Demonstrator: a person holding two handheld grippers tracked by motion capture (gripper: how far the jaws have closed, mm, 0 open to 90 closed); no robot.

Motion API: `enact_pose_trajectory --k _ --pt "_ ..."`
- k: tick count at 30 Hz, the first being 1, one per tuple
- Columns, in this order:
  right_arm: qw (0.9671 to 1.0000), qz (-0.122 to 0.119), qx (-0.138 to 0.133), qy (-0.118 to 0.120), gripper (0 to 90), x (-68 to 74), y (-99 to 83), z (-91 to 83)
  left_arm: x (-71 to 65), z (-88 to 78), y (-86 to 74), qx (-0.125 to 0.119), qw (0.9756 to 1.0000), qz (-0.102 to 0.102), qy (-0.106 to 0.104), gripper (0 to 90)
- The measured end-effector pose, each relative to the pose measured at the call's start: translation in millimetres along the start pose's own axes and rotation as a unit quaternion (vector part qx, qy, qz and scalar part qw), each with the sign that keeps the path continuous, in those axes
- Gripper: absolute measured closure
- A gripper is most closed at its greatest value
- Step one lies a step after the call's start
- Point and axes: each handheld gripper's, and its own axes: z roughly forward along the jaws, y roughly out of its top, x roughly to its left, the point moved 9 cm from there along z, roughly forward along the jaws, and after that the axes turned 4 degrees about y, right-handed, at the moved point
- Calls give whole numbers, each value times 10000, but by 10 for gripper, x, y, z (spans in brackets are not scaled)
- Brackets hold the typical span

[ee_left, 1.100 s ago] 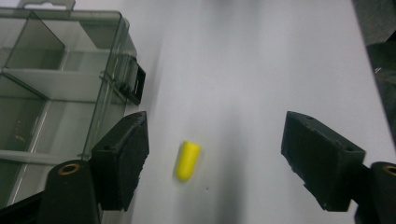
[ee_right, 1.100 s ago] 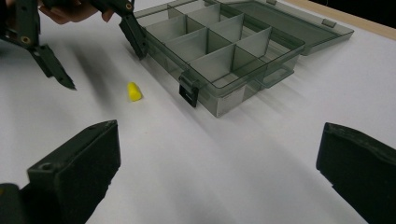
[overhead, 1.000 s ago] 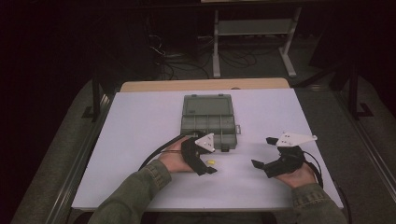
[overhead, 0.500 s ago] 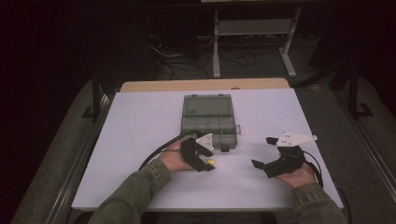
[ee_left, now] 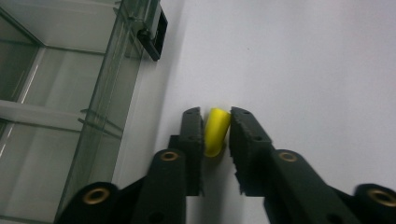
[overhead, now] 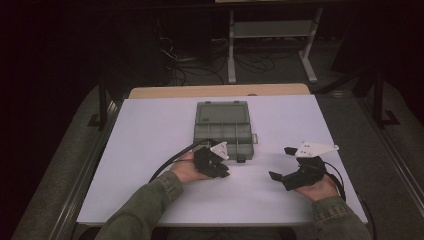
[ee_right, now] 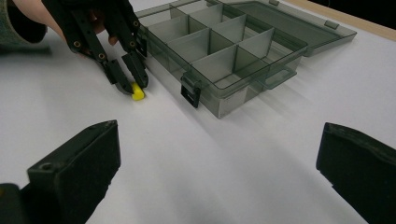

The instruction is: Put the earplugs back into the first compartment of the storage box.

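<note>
A small yellow piece (ee_left: 216, 133) lies on the white tabletop (overhead: 150, 140), just off the front right corner of a grey clear compartment box (overhead: 222, 127). My left gripper (overhead: 225, 172) points down at it, jaws shut on either side of the piece (ee_right: 137, 93). The box (ee_right: 224, 46) stands open with its lid laid back, and its compartments look empty. A black latch (ee_left: 156, 32) juts from the box wall (ee_left: 93, 93) beside the left gripper (ee_left: 215, 113). My right gripper (overhead: 281, 163) hovers open to the right, holding nothing, its jaws (ee_right: 222, 135) wide apart.
The white board ends in a wooden strip (overhead: 220, 91) at the far side. Behind it stand a metal rack (overhead: 272, 30) and floor cables (overhead: 190, 70). A black cable (overhead: 172, 160) trails from the left gripper. Bare tabletop spans the left and far right.
The left gripper has shifted onto the yellow piece and its jaws have come together around it, hiding it in the high view. The right gripper has stayed put.
</note>
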Motion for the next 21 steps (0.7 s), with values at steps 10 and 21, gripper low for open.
enact_pose_trajectory --k 10,21 --pt "10000 24 7 12 0 -3 -4 1 -19 -105 33 -42 10000 14 -52 810" --pt "10000 25 66 48 0 1 -18 15 51 -479 148 -438 9990 -24 91 814"
